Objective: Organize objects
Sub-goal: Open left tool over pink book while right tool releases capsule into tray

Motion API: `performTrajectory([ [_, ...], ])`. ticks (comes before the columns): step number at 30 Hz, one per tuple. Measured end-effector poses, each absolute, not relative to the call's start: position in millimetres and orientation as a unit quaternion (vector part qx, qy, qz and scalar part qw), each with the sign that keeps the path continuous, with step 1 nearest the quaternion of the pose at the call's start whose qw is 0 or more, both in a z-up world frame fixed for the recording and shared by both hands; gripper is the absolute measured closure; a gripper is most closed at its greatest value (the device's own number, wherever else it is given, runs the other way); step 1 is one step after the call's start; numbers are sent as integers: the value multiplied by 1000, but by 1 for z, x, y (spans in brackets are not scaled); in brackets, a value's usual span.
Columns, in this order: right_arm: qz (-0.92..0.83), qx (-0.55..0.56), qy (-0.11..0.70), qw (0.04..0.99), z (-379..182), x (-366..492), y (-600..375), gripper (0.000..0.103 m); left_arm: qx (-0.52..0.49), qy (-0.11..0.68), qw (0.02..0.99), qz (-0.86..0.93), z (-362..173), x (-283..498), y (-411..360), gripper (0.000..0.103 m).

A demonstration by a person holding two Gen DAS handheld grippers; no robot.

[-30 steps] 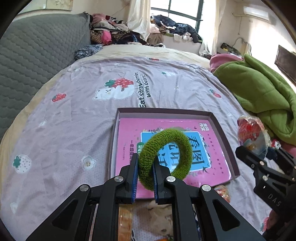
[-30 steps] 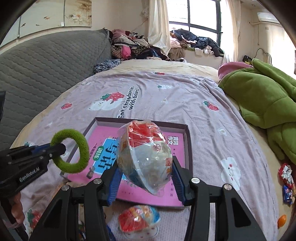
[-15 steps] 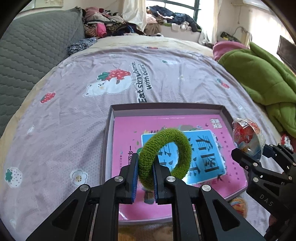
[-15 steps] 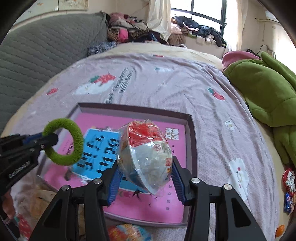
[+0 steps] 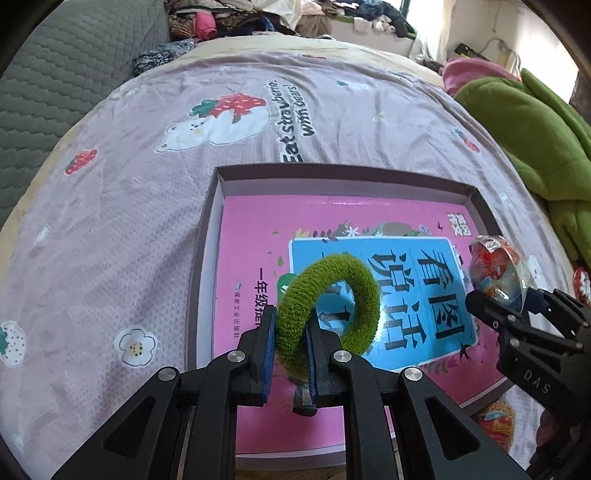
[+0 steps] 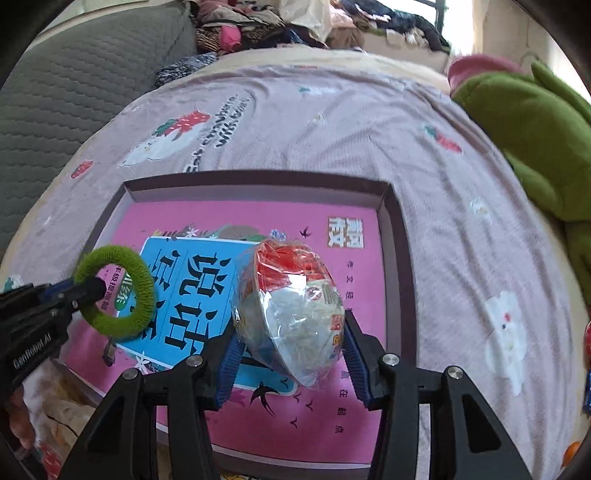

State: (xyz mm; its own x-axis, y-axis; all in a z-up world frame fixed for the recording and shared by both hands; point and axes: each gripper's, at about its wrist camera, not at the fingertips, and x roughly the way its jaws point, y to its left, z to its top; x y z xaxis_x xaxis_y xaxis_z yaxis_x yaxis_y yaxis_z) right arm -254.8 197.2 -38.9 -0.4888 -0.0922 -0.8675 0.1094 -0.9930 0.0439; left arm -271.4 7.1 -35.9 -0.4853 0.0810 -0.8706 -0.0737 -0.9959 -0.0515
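Observation:
A fuzzy green hair ring [image 5: 332,264] stands upright between the pads of my left gripper [image 5: 290,314], whose jaws are opening slightly while the pads still press on it. It hangs over the left half of a shallow dark-rimmed box [image 5: 332,171] that holds a pink and blue book [image 5: 295,221]. My right gripper [image 6: 291,328] is shut on a clear-wrapped red and white snack pack [image 6: 291,295] above the box's right half [image 6: 391,236]. From the right wrist I also see the ring [image 6: 144,295]; the left wrist view shows the pack [image 5: 495,266].
The box lies on a lilac bedsheet [image 5: 129,221] with strawberry prints. A green blanket [image 5: 524,122] is heaped at the right, a grey padded headboard [image 5: 55,74] runs along the left, and clothes [image 5: 221,22] pile up at the back. More wrapped snacks [image 5: 495,421] lie near the box's front right corner.
Both grippers have come forward and down over the box with their loads, and the box now fills more of each view. Neither grip has changed visibly.

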Motion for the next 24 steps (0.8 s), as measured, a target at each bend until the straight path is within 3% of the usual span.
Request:
performTrajectory([
  [7, -854, 518, 24, 54, -48, -259, 195, 52, -521, 1, 36, 853, -42, -276, 6, 73],
  [9, -855, 515, 25, 56, -45, -259, 195, 52, -515, -1, 39, 856, -39, -273, 6, 55],
  [11, -856, 512, 30, 58, -42, -258, 193, 49, -508, -3, 38, 860, -34, -273, 4, 48],
  [14, -859, 507, 38, 60, -36, -257, 191, 44, -505, -2, 35, 863, -28, -270, 2, 45],
  [24, -881, 467, 31, 72, 13, -232, 188, 44, -479, 8, 17, 878, 7, -241, -9, 42],
])
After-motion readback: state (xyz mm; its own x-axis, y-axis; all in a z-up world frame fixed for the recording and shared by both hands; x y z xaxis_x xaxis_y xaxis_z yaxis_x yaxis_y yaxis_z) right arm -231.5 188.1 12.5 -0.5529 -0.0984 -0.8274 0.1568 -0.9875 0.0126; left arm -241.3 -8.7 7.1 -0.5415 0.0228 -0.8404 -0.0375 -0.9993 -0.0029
